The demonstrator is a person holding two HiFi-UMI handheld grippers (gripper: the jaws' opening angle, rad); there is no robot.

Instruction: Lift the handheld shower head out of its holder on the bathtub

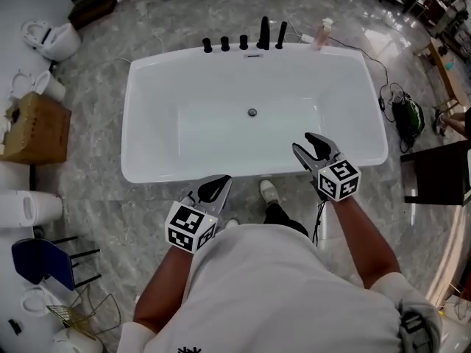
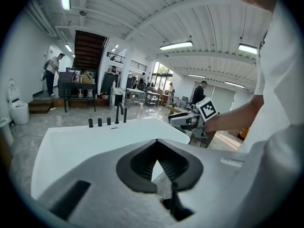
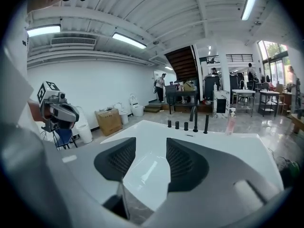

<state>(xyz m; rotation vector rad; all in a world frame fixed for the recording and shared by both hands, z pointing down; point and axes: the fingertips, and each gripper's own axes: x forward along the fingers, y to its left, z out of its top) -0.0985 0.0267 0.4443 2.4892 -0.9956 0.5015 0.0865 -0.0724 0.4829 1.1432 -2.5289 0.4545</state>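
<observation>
Handheld shower head (image 1: 281,34): seated upright in its holder on the bathtub's (image 1: 147,127) far rim, upper centre of the head view. It is the rightmost black fitting. Taller spout (image 1: 263,32) is just left of it, then three short knobs (image 1: 225,43) further left. Pink bottle (image 1: 321,33) stands on the same rim, right of the shower head.

Neither gripper is touching the shower head; both sit at the tub's near edge, well apart from the fittings.

Left gripper (image 1: 219,184): lower centre-left of frame, just outside the near rim. Its own view shows the jaw tips pressed together with nothing between them.

Right gripper (image 1: 302,143): centre-right, over the inside of the tub near the front rim. Jaws are spread, with only white tub surface showing in the gap.

Tub looks dry, with its drain (image 1: 252,112) at mid-basin. Person's shoe (image 1: 269,190) is on the marble floor right against the tub front. Cardboard box (image 1: 33,129) and a toilet (image 1: 51,39) are at the left edge.
</observation>
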